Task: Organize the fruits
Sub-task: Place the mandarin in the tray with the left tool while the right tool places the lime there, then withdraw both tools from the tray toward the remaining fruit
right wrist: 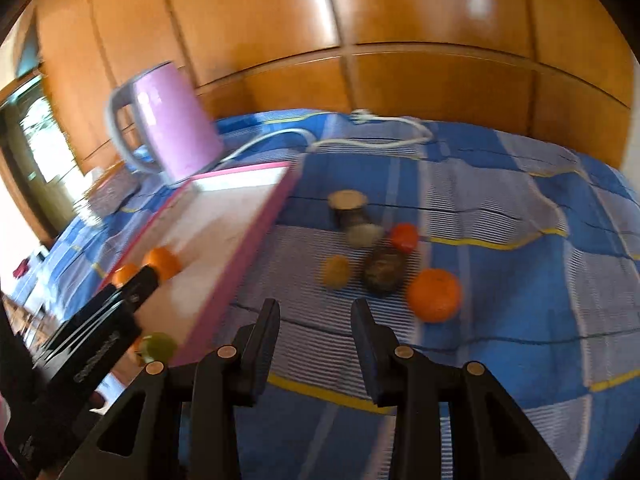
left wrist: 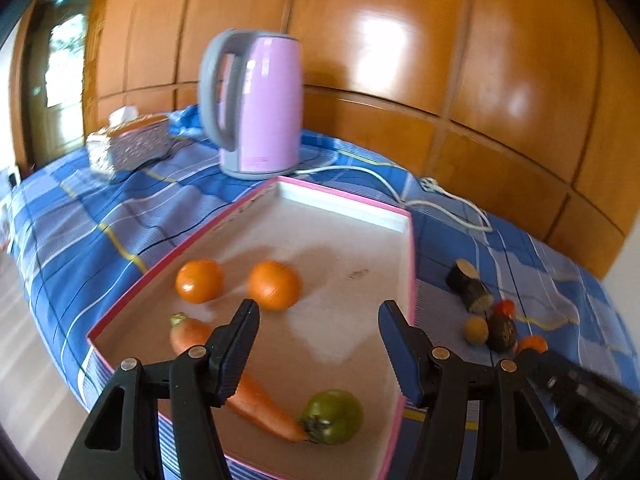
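A shallow pink-rimmed tray (left wrist: 410,264) lies on a worktop draped in a blue checked cloth (left wrist: 100,216), and everything else sits in relation to it. Inside the tray are two oranges (left wrist: 199,281) (left wrist: 274,285) side by side, a carrot (left wrist: 256,400) lying slantwise nearer the viewer, and a green tomato (left wrist: 332,416) touching the carrot's thick end. Behind the tray's far end stands a pink kettle (left wrist: 258,104), its white cord (left wrist: 440,200) trailing over the cloth to the tray's right. Left of the kettle is a tissue box (left wrist: 128,144).

Outside the tray, on the cloth to its right, a loose cluster waits: a third orange (right wrist: 434,295), a small red fruit (right wrist: 404,237), a yellowish fruit (right wrist: 336,272), and two dark cut log-like pieces (right wrist: 348,208) (right wrist: 384,270), blurred.

The left gripper (left wrist: 318,316) hovers over the tray's near end, its fingers (left wrist: 236,352) released with nothing between them. The right gripper (right wrist: 314,312) hangs over the cloth just right of the tray, short of the cluster, its fingers (right wrist: 366,344) likewise parted and empty.
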### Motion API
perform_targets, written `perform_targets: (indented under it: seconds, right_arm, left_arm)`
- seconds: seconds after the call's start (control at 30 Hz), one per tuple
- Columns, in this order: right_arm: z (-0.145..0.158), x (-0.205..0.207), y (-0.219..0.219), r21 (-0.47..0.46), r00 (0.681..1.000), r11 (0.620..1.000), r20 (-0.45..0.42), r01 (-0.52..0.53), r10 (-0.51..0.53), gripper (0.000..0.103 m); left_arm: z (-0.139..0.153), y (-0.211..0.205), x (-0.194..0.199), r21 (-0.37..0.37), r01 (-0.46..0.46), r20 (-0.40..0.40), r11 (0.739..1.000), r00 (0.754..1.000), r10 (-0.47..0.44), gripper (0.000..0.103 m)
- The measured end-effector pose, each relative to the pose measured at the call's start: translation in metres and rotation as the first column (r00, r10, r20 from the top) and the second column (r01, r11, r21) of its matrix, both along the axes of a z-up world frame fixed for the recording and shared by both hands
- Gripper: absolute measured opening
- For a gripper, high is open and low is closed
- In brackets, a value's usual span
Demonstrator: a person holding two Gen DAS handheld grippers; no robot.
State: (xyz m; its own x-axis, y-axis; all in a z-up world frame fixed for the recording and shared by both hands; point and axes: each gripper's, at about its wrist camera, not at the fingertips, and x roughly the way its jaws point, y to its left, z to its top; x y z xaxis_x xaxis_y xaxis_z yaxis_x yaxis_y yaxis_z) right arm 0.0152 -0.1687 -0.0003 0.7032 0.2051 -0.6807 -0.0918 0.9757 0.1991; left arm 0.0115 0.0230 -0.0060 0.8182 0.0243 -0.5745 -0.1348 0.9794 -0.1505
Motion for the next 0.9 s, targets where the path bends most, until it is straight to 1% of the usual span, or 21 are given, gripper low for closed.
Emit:
perform_targets:
  seconds: [0.13,0.17,0.27,0.33,0.47,0.53,0.63,0.73,0.9]
  right_arm:
    - [-0.005,-0.002,-0.038,0.035,0.992,0.991,-0.014,0.128,-0.127,0.037]
    - [-0.008,-0.001,-0.049,0.061,0.985,0.984,-0.029,0.17,-0.168,0.037]
    - [-0.014,-0.001,-0.071,0.146,0.968,0.958,-0.073,0.248,-0.239,0.037]
    - [-0.017,-0.001,-0.078,0.168,0.961,0.947,-0.087,0.275,-0.263,0.037]
    - [-0.019,0.003,-0.073,0.158,0.962,0.951,-0.101,0.266,-0.253,0.037]
    - [-0.02,0.006,-0.07,0.148,0.964,0.955,-0.103,0.258,-0.244,0.037]
    - [-0.023,0.012,-0.069,0.139,0.964,0.957,-0.114,0.256,-0.242,0.037]
    - [-0.026,0.019,-0.067,0.128,0.964,0.96,-0.121,0.251,-0.236,0.037]
    - [-0.031,0.032,-0.062,0.089,0.966,0.968,-0.131,0.234,-0.221,0.038]
  left_arm:
    - [-0.001,-0.012,0.0,0.019,0.049,-0.009,0.999,0.999,-0.049,0.063]
    - [-0.001,-0.012,-0.001,0.018,0.054,-0.007,0.998,0.999,-0.054,0.063]
    - [-0.001,-0.015,-0.003,0.008,0.078,-0.009,0.997,0.997,-0.078,0.062]
    - [0.0,-0.021,-0.004,0.015,0.102,-0.006,0.995,0.995,-0.102,0.062]
    - [0.002,-0.04,-0.007,0.04,0.195,0.008,0.98,0.981,-0.195,0.061]
    - [-0.001,-0.051,-0.004,0.063,0.241,-0.008,0.968,0.97,-0.241,0.057]
    - [-0.004,-0.061,-0.002,0.076,0.289,-0.027,0.954,0.957,-0.288,0.053]
    - [-0.006,-0.066,-0.002,0.087,0.31,-0.037,0.947,0.951,-0.308,0.052]
    - [-0.011,-0.067,0.002,0.059,0.313,-0.059,0.948,0.949,-0.31,0.053]
